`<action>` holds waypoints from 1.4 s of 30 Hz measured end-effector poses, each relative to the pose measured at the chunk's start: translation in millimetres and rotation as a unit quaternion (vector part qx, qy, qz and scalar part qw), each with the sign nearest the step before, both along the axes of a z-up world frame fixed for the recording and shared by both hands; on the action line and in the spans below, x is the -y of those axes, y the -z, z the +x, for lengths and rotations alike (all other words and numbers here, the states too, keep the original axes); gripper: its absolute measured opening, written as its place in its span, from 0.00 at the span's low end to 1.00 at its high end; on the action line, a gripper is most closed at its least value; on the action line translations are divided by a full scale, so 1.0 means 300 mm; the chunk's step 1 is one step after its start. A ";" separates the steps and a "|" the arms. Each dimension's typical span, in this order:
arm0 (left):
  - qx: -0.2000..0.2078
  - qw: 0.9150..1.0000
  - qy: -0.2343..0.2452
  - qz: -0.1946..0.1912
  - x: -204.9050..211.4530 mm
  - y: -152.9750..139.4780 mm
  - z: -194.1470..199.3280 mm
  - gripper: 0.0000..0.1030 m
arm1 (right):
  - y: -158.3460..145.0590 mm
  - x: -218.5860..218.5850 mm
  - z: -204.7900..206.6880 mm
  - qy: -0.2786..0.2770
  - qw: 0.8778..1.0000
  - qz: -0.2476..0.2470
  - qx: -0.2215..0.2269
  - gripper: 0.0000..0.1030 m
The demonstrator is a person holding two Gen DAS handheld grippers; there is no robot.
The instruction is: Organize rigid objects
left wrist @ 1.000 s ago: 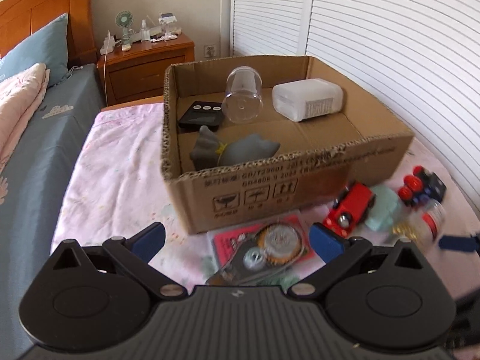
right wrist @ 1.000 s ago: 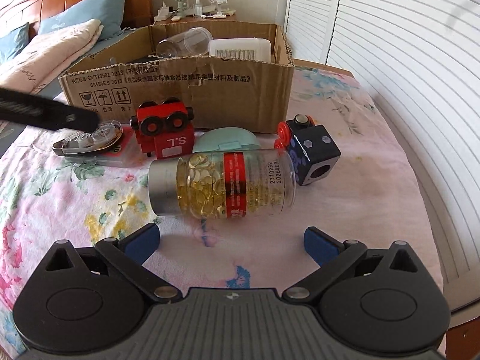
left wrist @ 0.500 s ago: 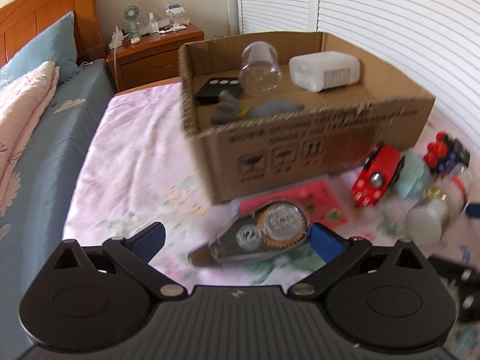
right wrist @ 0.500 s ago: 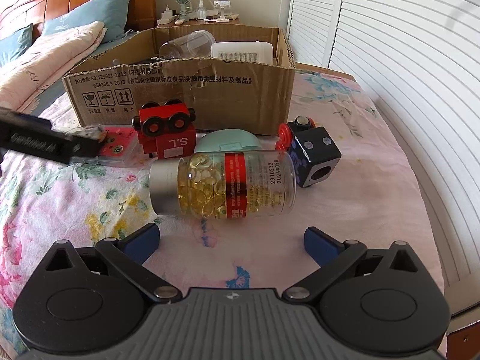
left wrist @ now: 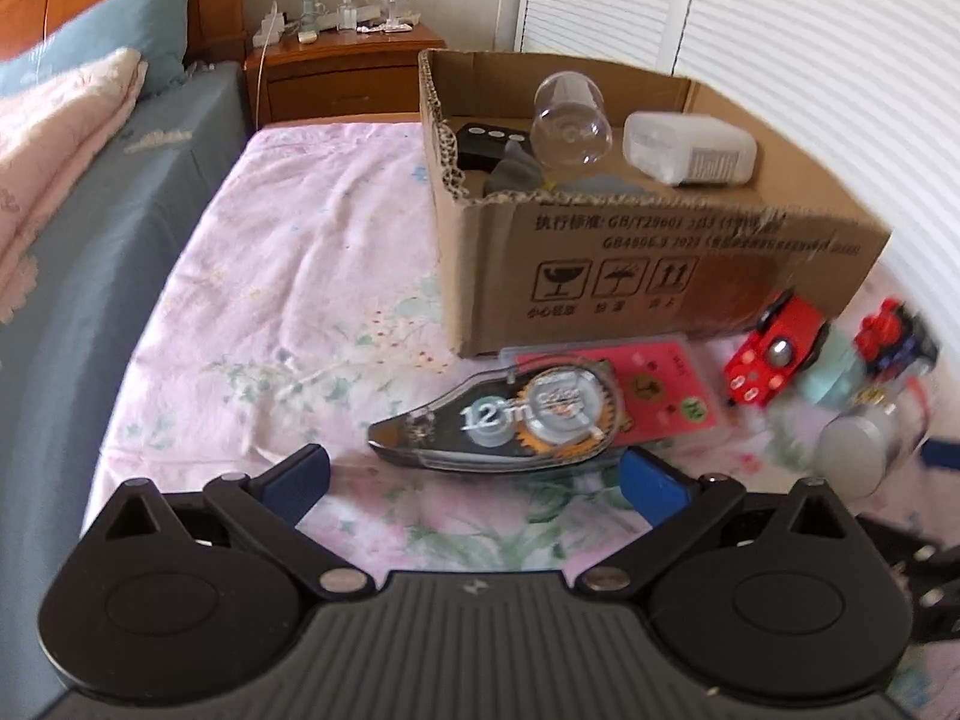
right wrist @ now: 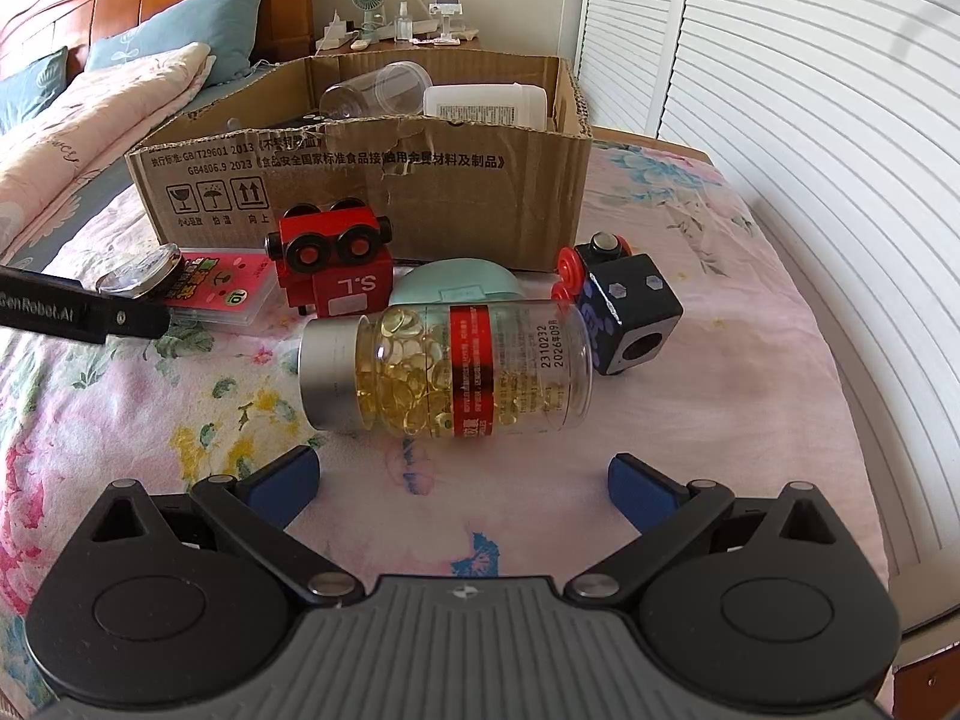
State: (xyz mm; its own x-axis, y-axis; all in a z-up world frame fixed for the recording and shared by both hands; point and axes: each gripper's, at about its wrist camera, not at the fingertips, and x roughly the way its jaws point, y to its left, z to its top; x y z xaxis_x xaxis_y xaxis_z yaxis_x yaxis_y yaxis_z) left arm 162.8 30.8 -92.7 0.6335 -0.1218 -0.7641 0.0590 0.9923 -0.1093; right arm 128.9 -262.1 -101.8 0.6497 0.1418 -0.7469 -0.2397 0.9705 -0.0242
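Closer now, left gripper (left wrist: 474,474) fingers gape before tape dispenser (left wrist: 504,420); right gripper (right wrist: 462,480) spread, empty.

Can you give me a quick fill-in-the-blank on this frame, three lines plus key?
1. The capsule bottle lies on its ____.
2. The correction tape dispenser rests partly on a ____ card.
3. The clear cup lies inside the ____.
4. Both the left gripper and the right gripper are ____.

Missing: side; pink; cardboard box; open
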 end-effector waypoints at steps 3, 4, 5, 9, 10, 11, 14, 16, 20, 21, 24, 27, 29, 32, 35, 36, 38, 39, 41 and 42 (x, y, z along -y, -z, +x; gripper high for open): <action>0.002 0.999 0.000 -0.036 -0.013 -0.008 0.001 0.99 | 0.000 0.001 -0.005 -0.003 1.000 0.000 0.001 1.00; 0.002 0.999 -0.005 -0.040 -0.018 -0.006 0.003 0.99 | -0.001 0.001 -0.006 -0.003 1.000 0.000 0.001 1.00; 0.005 0.999 -0.009 -0.044 -0.022 -0.005 0.005 0.99 | -0.001 0.001 -0.006 -0.003 1.000 0.000 0.001 1.00; 0.006 0.998 -0.025 -0.058 -0.030 -0.006 0.012 0.98 | -0.001 0.002 -0.006 -0.003 1.000 0.000 0.000 1.00; 0.007 0.998 -0.026 -0.060 -0.027 -0.006 0.013 0.98 | -0.001 0.002 -0.006 -0.003 1.000 0.000 0.000 1.00; 0.008 0.998 -0.026 -0.060 -0.022 -0.005 0.015 0.98 | -0.001 0.002 -0.007 -0.003 1.000 0.000 0.001 1.00; 0.013 0.998 -0.025 -0.047 -0.011 0.000 0.024 0.97 | -0.001 0.002 -0.006 -0.004 1.000 0.000 0.001 1.00; 0.015 0.999 -0.022 -0.039 -0.003 0.002 0.029 0.97 | 0.000 0.003 -0.004 -0.007 1.000 0.001 0.002 1.00; 0.020 0.999 -0.018 -0.030 0.000 0.000 0.029 0.90 | 0.000 0.004 0.000 -0.012 1.000 0.000 0.001 1.00; 0.022 0.999 -0.019 -0.029 -0.002 -0.001 0.029 0.88 | -0.001 0.005 0.002 -0.015 1.000 0.000 0.001 1.00; 0.022 0.999 -0.022 -0.038 -0.016 -0.003 0.030 0.87 | -0.005 0.010 0.007 -0.022 1.000 0.003 0.000 1.00; 0.022 0.999 -0.021 -0.039 -0.016 -0.003 0.031 0.87 | -0.025 0.020 0.010 -0.022 1.000 0.014 0.010 1.00; 0.023 0.999 -0.021 -0.036 -0.013 -0.002 0.031 0.87 | -0.039 0.021 0.018 -0.024 0.999 0.020 0.011 1.00; 0.024 0.999 -0.020 -0.037 -0.014 -0.001 0.031 0.87 | -0.052 0.006 0.031 -0.031 0.999 0.017 0.014 1.00; 0.023 0.999 -0.015 -0.036 -0.016 -0.001 0.032 0.87 | -0.054 -0.021 0.051 -0.036 0.999 0.005 0.014 1.00; 0.022 0.999 -0.014 -0.035 -0.016 -0.002 0.032 0.87 | -0.055 -0.027 0.058 -0.036 0.999 0.005 0.011 1.00; 0.020 0.999 -0.011 -0.036 -0.019 -0.002 0.033 0.87 | -0.059 -0.037 0.072 -0.035 0.999 0.013 0.004 1.00; 0.019 0.999 -0.009 -0.036 -0.019 -0.003 0.034 0.87 | -0.060 -0.042 0.077 -0.034 0.999 0.014 0.002 1.00; 0.018 0.999 -0.005 -0.032 -0.018 -0.004 0.033 0.87 | -0.063 -0.052 0.088 -0.028 1.000 0.012 -0.003 1.00; 0.018 0.999 -0.001 -0.030 -0.018 -0.006 0.033 0.87 | -0.065 -0.057 0.091 -0.027 1.000 0.012 -0.003 1.00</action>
State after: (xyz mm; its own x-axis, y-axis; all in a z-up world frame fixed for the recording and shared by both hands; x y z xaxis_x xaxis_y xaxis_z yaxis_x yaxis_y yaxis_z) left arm 172.6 36.2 -91.0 0.6609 -0.1659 -0.7319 0.0626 0.9840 -0.1666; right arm 156.1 -245.1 -82.3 0.6363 0.1943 -0.7466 -0.2921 0.9564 -0.0001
